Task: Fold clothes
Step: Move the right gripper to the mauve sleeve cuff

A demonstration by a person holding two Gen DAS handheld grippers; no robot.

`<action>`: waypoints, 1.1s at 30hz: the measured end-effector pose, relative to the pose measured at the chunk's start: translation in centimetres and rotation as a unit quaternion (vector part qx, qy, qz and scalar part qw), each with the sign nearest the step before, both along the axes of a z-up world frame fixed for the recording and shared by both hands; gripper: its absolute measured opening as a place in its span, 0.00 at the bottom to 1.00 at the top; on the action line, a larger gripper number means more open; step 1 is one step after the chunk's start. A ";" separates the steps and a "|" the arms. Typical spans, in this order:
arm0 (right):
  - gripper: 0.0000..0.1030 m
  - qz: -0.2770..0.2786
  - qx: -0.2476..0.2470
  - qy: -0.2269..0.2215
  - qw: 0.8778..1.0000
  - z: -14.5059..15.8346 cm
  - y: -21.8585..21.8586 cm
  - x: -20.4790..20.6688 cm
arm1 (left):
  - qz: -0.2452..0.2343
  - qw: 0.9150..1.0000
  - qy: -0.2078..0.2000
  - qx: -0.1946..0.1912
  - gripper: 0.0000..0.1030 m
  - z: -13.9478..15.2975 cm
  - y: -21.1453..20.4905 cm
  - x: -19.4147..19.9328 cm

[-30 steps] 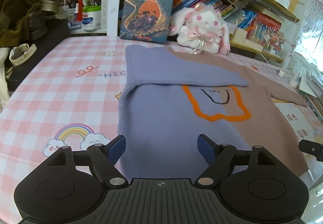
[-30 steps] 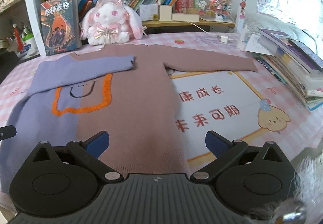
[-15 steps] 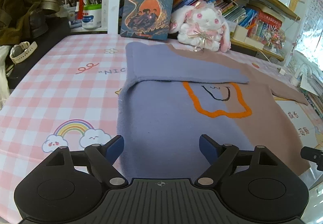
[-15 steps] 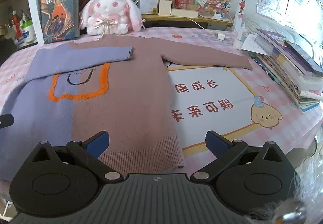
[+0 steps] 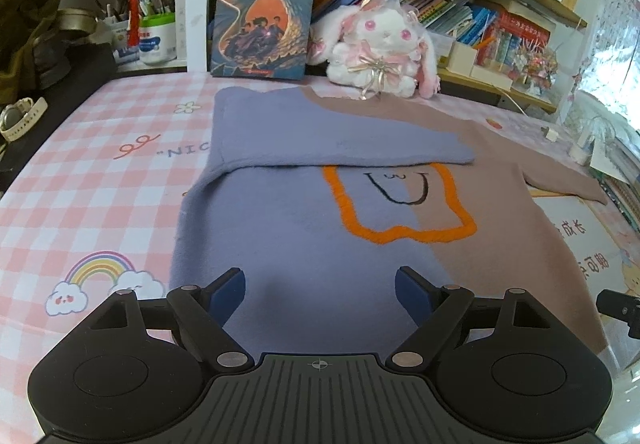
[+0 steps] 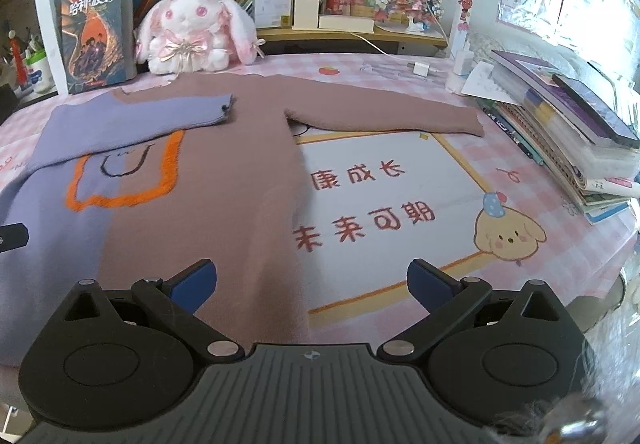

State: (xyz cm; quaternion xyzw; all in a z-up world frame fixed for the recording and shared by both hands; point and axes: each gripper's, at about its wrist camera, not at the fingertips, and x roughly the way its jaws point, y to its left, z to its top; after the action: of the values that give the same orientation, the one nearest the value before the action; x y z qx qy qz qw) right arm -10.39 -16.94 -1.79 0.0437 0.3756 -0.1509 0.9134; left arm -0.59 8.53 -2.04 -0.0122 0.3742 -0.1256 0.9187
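Left wrist view: sweater, half purple, half mauve, lies flat mid-frame on the pink checked tablecloth, with the purple sleeve already folded across the chest above the orange-outlined patch. The mauve sleeve is unfolded, stretched toward the right of the right wrist frame, its cuff near the stacked books. Step in hand, as I judge it: sleeves, one done, one to go. Next move likely calls for the right gripper to reach the mauve cuff, pinch it and bring it across the body. Left gripper hovers over the purple hem area with fingers spread wide, nothing between them; right gripper likewise spread and empty, over the mauve side edge. Plush rabbit and upright book sit behind the collar at top centre. Sweater's bottom hem is hidden behind the gripper bodies in both views; collar hard to make out; contact with the fabric cannot be told.
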 end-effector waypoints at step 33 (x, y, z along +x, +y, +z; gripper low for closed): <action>1.00 0.050 0.123 0.008 0.991 -3.0 -25.3 12.0 | 0.133 0.987 0.027 0.091 0.83 -0.3 -19.6 -1.5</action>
State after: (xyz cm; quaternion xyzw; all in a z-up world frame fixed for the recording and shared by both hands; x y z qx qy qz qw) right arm 1.64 -42.25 -4.78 0.1353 0.4003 -0.0578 0.9045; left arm -2.08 -11.07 -2.31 0.0188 0.4040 0.0327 0.9140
